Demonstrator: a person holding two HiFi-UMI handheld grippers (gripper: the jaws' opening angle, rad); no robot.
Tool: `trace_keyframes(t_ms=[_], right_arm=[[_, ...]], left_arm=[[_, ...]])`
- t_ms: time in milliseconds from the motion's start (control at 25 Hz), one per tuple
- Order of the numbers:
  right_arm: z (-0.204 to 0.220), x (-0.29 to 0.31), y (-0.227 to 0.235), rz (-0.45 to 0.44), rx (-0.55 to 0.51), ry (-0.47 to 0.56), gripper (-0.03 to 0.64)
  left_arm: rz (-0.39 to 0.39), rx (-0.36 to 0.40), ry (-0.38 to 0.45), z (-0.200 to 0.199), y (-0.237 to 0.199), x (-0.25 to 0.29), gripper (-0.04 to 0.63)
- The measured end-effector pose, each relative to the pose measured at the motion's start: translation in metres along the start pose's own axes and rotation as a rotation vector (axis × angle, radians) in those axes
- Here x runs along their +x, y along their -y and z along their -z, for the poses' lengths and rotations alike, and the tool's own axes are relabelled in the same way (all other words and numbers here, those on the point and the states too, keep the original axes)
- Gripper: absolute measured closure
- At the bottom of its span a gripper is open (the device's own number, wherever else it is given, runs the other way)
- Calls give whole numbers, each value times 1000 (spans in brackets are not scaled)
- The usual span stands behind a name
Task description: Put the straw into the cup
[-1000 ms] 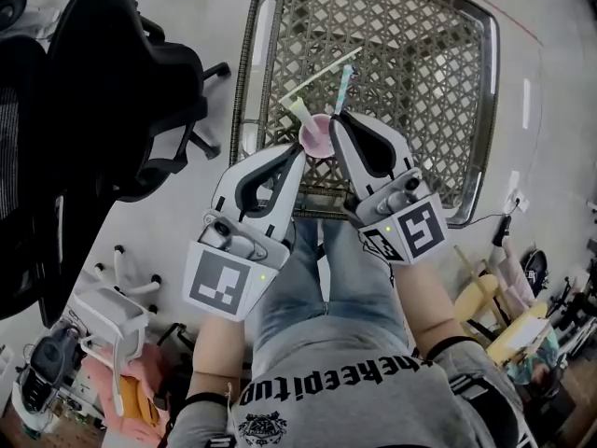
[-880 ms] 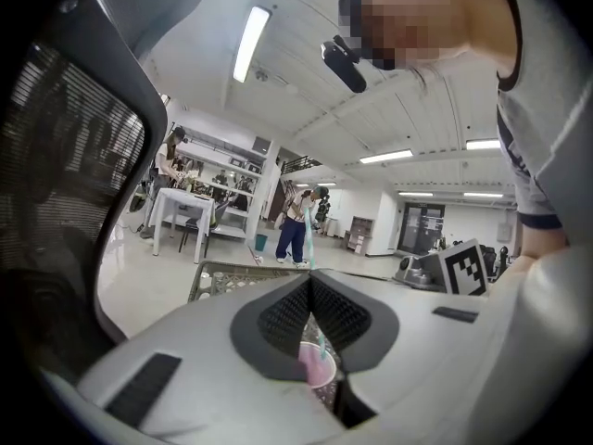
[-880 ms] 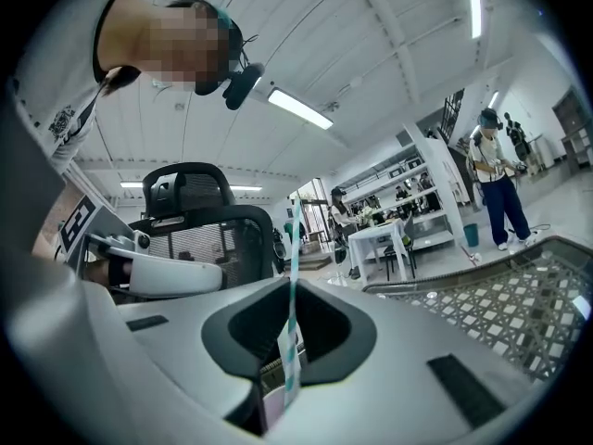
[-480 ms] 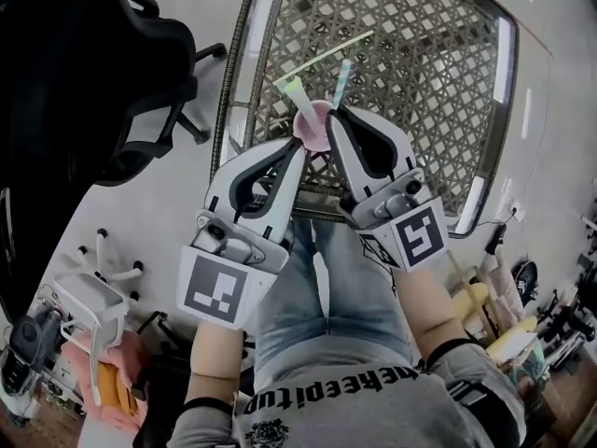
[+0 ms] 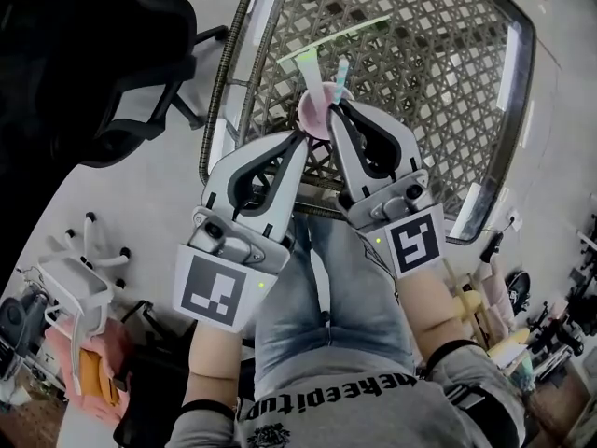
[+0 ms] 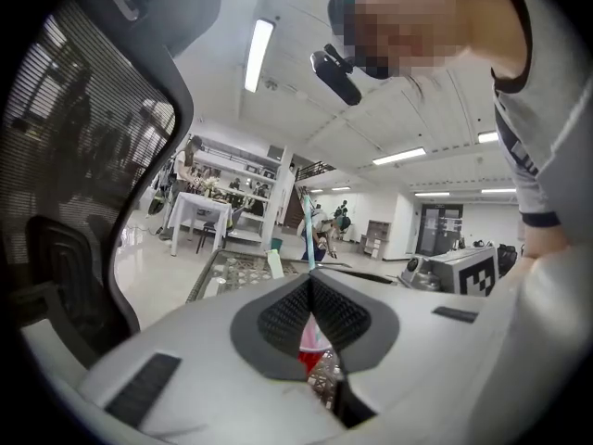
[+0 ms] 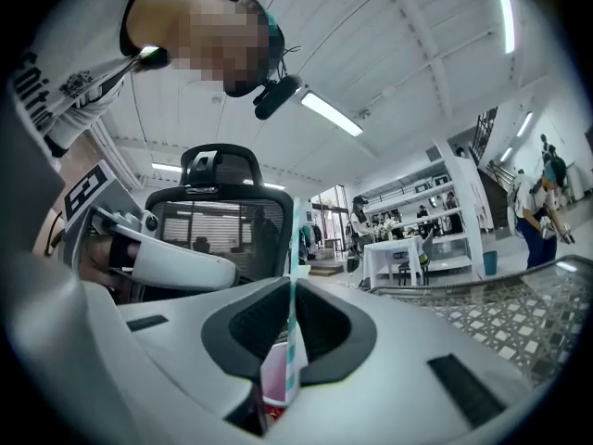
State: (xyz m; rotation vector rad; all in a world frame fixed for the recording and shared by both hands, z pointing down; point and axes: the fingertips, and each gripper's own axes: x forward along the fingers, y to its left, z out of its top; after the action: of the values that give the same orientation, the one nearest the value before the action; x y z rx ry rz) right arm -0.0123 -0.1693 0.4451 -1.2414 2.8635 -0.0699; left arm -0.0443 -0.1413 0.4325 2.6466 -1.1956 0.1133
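**Inspector A:** We are assessing the straw [image 5: 341,71] first. We are judging it light, thin-walled and easy to kink. A pinch low on its length, close to the entering end, is giving the best control, and we are advising gentle pressure only.

**Inspector B:** We are agreeing. The right gripper [image 5: 338,110] is pinching it with its jaws drawn almost together, and in the right gripper view the straw is running upright between the pads. We are recording it as white with teal stripes, its upper end standing above the jaw tips.

**Inspector A:** And where are we placing it?

**Inspector B:** Right at the cup [image 5: 315,112], at the near edge of the woven table [image 5: 429,54]. The jaws are covering its lower end, so we cannot tell whether that end is inside the rim.

**Inspector A:** The cup is looking small and pink, and we are judging it light and liable to tip. The left gripper [image 5: 300,141] is gripping its wall with narrow jaws, pink showing between the pads in the left gripper view, so we are treating it as steadied.

**Inspector B:** We are also noting a pale green strip [image 5: 328,43] lying on the table beyond the cup, apart from both grippers.
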Motion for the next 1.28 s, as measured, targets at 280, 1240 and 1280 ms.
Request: trace_keyframes(t_ms=[280, 1240, 1280], right_arm=[[-6, 1, -7, 3, -88, 50, 571], [30, 5, -5, 45, -163, 4, 557], [30, 5, -5, 45, -163, 4, 558]], left_arm=[[-8, 4, 6, 2, 5, -5, 571], [-12, -7, -3, 32, -1, 1, 571], [-11, -6, -3, 32, 0, 1, 571]])
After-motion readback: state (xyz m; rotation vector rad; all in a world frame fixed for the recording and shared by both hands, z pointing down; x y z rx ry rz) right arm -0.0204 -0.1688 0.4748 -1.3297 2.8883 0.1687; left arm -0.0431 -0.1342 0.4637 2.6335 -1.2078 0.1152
